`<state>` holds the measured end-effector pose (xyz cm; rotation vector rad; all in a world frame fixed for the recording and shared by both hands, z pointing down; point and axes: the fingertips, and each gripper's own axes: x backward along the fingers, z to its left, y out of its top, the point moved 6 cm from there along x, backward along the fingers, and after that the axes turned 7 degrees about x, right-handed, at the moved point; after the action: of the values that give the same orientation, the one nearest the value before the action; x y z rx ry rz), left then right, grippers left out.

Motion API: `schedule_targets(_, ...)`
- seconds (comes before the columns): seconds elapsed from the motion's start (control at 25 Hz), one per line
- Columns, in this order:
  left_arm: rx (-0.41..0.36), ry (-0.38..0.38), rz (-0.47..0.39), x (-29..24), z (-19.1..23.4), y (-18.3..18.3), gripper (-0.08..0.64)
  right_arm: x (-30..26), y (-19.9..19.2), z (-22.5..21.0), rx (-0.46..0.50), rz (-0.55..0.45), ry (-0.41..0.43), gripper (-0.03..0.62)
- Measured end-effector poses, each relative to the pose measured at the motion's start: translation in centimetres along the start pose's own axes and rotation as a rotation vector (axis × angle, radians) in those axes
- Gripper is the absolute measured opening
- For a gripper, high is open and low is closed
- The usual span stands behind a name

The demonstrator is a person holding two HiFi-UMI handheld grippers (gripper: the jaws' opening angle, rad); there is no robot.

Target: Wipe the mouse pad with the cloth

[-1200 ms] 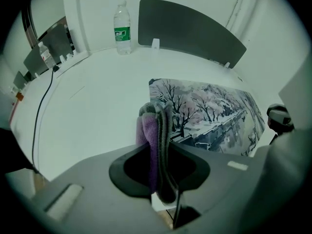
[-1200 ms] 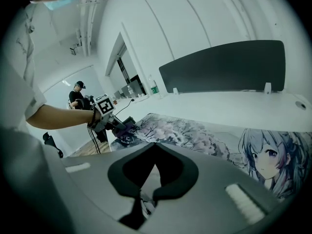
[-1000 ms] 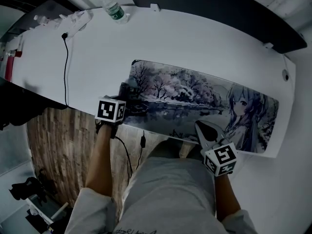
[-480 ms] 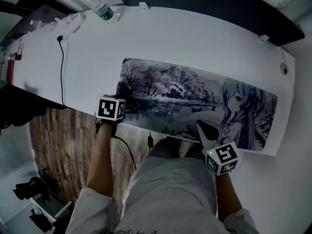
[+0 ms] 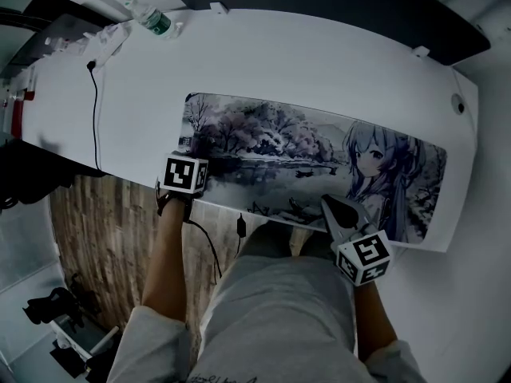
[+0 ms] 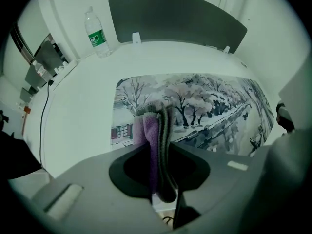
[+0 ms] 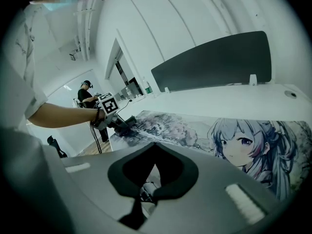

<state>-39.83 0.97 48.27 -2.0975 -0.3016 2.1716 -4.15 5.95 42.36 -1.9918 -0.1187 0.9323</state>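
Note:
A long mouse pad (image 5: 319,154) printed with a winter scene and an anime girl lies along the white desk's near edge. My left gripper (image 5: 191,148) is at the pad's left end, shut on a folded purple and grey cloth (image 6: 154,129). The cloth hangs over the pad's left corner (image 6: 127,112); contact cannot be told. My right gripper (image 5: 330,206) hovers over the near edge of the pad beside the girl's picture, jaws shut and empty (image 7: 147,195). The right gripper view shows the pad (image 7: 234,135) and the left gripper (image 7: 117,121) far left.
A water bottle (image 5: 155,20) and a power strip (image 5: 104,37) with a black cable (image 5: 95,110) sit at the desk's far left. A dark partition panel (image 6: 175,18) stands behind the desk. Wooden floor (image 5: 96,238) lies below the near edge. Another person (image 7: 87,94) stands far back.
The head view has drifted, sliding desk and pad to the left in the picture. The left gripper with the cloth now sits slightly further onto the pad's left end. The right gripper has hardly moved.

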Motion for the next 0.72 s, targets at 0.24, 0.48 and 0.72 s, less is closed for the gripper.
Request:
schedule_targets(0.24,-0.028,0.013,0.008,-0.2,-3.0,0.1,0.103,1.9,-0.6,-1.6,-0.001,-0.003,-0.010,0.006)
schedule_targets(0.48,-0.030,-0.005,0.012,-0.3,-5.7,0.3,0.103,3.6,-1.2,-2.7,-0.006,-0.007,-0.008,0.006)
schedule_targets(0.72,-0.012,-0.018,0.012,-0.4,-8.3,0.5,0.103,4.8,-1.6,-3.8,-0.005,-0.013,0.000,0.006)
